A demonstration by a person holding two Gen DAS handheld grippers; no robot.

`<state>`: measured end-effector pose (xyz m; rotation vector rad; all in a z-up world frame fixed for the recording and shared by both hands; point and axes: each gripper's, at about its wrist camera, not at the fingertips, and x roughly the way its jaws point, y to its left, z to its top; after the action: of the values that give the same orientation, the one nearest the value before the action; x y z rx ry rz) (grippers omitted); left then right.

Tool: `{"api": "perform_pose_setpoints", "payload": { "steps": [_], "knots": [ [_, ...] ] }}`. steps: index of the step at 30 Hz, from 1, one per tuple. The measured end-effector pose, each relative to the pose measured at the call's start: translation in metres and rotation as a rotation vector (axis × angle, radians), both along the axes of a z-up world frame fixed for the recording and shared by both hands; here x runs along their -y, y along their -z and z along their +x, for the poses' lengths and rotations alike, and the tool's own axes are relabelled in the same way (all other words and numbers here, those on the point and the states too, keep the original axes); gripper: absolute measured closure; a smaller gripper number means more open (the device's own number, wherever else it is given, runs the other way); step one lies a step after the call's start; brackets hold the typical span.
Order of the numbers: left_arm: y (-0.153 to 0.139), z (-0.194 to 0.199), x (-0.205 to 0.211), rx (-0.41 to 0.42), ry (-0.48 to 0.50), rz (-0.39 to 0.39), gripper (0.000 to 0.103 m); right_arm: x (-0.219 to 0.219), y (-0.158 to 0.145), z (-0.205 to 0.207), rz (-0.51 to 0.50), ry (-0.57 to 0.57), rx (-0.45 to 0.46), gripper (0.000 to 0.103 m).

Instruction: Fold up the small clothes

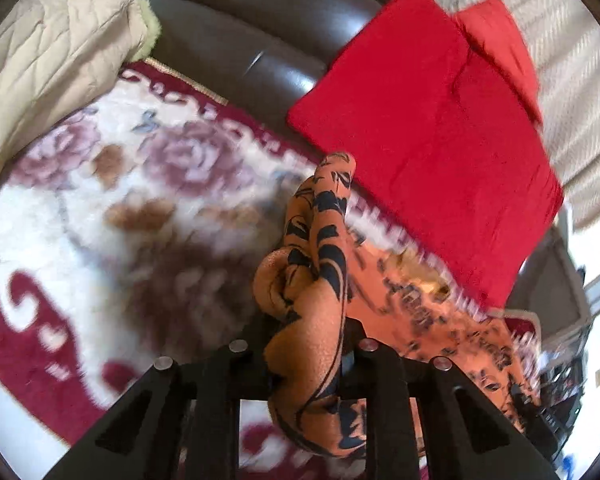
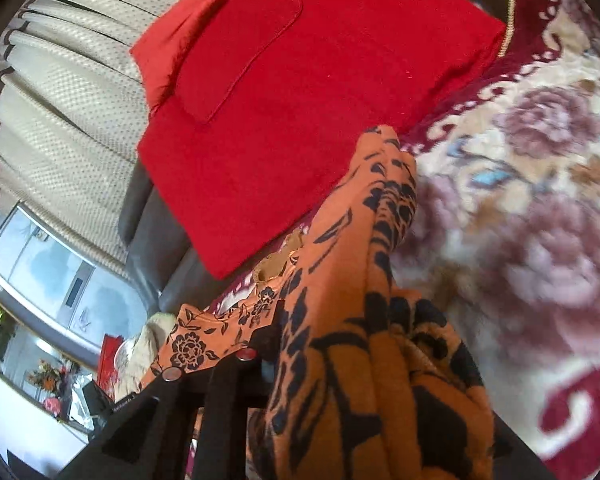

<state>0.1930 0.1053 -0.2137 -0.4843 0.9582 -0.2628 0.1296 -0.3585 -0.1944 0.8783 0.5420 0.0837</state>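
The floral blanket [image 1: 100,208] is the landmark: beside its far edge lies a folded red garment [image 1: 420,120]. Above the blanket, the orange patterned garment [image 2: 340,280] hangs pinched in both the left gripper [image 1: 312,360] and right gripper [image 2: 300,364]. Keep it taut and level before laying it flat.

Dark leather sofa [image 1: 236,40], cream curtains [image 2: 72,92].

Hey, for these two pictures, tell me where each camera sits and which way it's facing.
Left wrist: on the left claw, looking down over the floral blanket; its black fingers pinch the orange patterned garment.
Right wrist: on the right claw, looking down; its own black fingers grip the same garment.
Shared: garment, blanket, folded red cloth.
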Motion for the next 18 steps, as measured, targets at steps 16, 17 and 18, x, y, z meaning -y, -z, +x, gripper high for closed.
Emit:
{"api": "perform_pose_setpoints", "payload": {
  "steps": [16, 17, 18],
  "knots": [
    [-0.015, -0.032, -0.049, 0.043, -0.089, 0.242, 0.046, 0.064, -0.003, -0.091, -0.08, 0.139, -0.137, 0.043],
    [-0.023, -0.03, -0.042, 0.072, -0.07, 0.259, 0.042, 0.058, -0.012, -0.085, -0.122, 0.129, -0.126, 0.043],
    [-0.03, -0.026, -0.032, 0.097, -0.045, 0.275, 0.039, 0.051, -0.024, -0.076, -0.174, 0.104, -0.107, 0.043]
  ]
}}
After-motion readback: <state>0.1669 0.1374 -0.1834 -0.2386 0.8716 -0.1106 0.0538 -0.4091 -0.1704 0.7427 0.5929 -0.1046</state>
